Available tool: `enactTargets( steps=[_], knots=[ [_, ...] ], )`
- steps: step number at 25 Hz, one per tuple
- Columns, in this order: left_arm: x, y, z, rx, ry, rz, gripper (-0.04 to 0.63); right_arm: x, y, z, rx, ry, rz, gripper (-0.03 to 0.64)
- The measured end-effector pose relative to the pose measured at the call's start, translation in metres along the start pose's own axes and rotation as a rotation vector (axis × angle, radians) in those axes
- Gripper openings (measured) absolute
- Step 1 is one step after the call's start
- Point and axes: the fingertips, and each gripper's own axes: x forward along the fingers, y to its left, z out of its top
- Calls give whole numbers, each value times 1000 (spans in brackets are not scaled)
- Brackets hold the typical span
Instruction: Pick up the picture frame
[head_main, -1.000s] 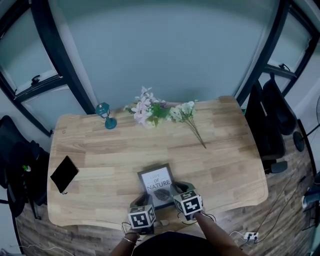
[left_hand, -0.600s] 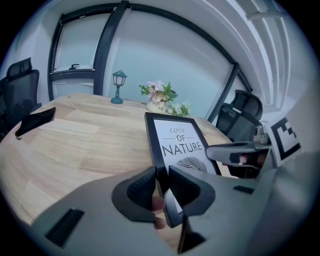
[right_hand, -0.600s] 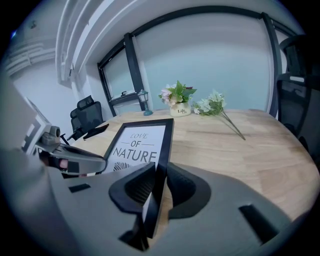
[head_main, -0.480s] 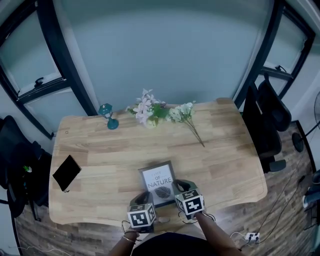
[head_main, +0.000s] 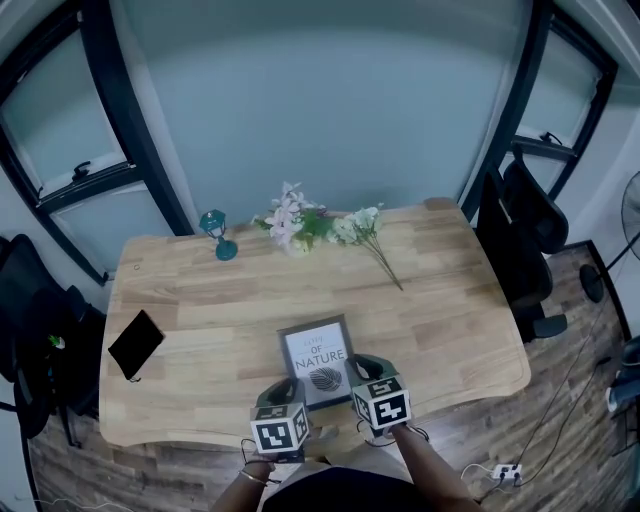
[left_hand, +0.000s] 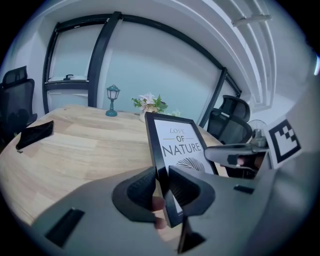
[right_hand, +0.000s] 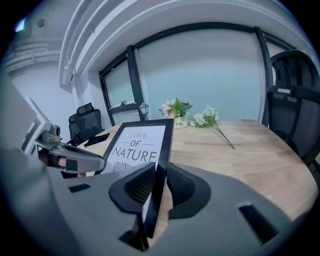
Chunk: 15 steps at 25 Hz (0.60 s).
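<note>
The left gripper (left_hand: 161, 186) and the right gripper (right_hand: 159, 184) sit side by side close in front of the person's body, both angled forward and down. Each grips the picture frame (head_main: 317, 358) near its lower corners, the left on the left edge and the right on the right edge, with pads pressing both faces. The left jaws have just been closing on that edge. The right forearm (head_main: 432, 470) and left wrist (head_main: 250, 478) reach in from below.

Wall: pale teal panel (head_main: 330, 110), top centre.
Windows: black frames (head_main: 135, 130), upper left and upper right.
Table: light wood (head_main: 200, 300), rounded corners, centre.
Chairs: black, right edge (head_main: 525, 230); another at left edge (head_main: 35, 330).
Floor: wood planks (head_main: 570, 400), lower right; white power strip (head_main: 497, 470) with cables.
Light: soft, even.
</note>
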Motion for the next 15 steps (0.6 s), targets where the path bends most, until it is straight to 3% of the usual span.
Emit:
enactTargets(
  steps=[15],
  knots=[
    [-52, -20, 25, 70, -88, -22, 75, -52, 14, 22, 11, -115, -18, 72]
  ],
)
